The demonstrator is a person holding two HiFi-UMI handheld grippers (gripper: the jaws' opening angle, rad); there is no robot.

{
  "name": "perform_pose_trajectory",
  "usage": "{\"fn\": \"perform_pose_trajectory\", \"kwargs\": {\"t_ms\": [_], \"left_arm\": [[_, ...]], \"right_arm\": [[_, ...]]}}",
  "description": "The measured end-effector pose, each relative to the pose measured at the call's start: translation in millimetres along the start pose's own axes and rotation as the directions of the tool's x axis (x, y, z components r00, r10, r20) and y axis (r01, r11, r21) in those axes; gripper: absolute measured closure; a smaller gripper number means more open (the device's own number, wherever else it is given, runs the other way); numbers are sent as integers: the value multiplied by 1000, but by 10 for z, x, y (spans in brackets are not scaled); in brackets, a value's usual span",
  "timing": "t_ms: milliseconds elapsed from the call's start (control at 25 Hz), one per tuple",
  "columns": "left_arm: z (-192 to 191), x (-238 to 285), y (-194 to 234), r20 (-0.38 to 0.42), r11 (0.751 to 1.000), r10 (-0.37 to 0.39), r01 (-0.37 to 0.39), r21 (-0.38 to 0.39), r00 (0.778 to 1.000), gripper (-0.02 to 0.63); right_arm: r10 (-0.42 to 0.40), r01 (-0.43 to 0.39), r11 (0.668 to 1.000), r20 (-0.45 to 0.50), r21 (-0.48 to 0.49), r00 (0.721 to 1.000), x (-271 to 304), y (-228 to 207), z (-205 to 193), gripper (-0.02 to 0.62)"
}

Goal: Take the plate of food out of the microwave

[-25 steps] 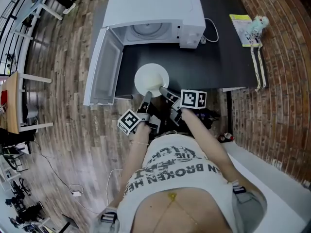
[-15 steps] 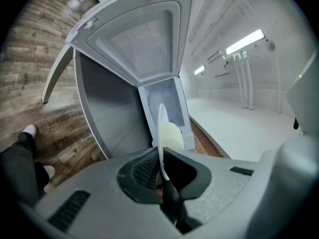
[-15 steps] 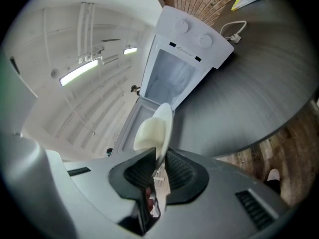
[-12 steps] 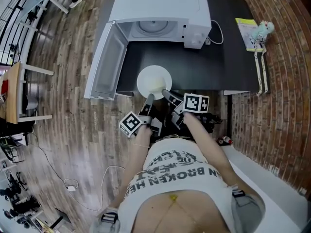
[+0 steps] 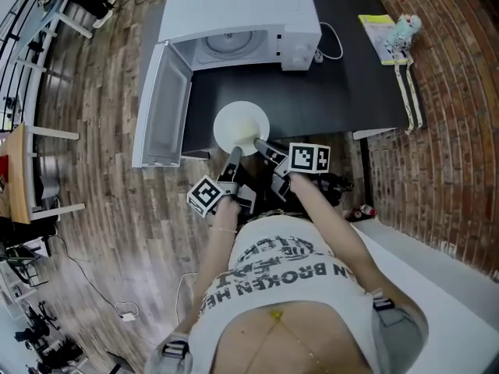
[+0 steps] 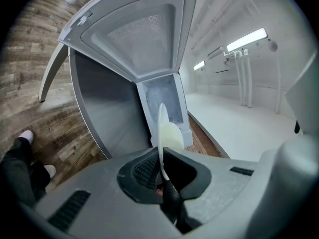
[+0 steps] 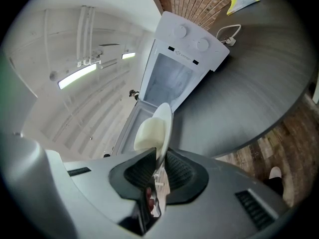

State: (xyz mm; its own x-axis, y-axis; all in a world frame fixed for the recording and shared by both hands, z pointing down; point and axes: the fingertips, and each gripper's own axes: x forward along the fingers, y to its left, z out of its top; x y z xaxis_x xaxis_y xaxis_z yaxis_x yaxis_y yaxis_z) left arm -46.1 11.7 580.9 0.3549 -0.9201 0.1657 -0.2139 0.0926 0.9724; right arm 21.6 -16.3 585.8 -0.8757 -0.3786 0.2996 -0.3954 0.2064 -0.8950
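- My left claw [image 5: 234,156] is pinched tight on the near rim of the white plate [image 5: 242,125].
- My right claw [image 5: 261,144] grips the same rim, just beside the left one.
- The plate is out of the microwave [image 5: 234,10]. It is over the dark bench [image 5: 335,92], in front of the open door [image 5: 160,107].
- A pale lump of food [image 7: 148,132] sits on the plate.

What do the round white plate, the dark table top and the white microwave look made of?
Round white plate: probably ceramic or melamine; thin rim, smooth faintly glossy face; which one is open.
Dark table top: matte laminate or painted board, judging by its even, faintly streaked sheen.
White microwave: painted sheet metal or plastic casing, smooth and satin.
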Motion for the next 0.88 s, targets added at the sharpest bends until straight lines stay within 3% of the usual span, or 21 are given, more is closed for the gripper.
{"fn": "perform_pose_trajectory", "kwargs": {"t_ms": [880], "left_arm": [[59, -7, 16, -17, 1000, 3, -3, 6, 1000, 583]], "right_arm": [[-4, 4, 1000, 16, 13, 1000, 55, 18, -6, 545]]}}
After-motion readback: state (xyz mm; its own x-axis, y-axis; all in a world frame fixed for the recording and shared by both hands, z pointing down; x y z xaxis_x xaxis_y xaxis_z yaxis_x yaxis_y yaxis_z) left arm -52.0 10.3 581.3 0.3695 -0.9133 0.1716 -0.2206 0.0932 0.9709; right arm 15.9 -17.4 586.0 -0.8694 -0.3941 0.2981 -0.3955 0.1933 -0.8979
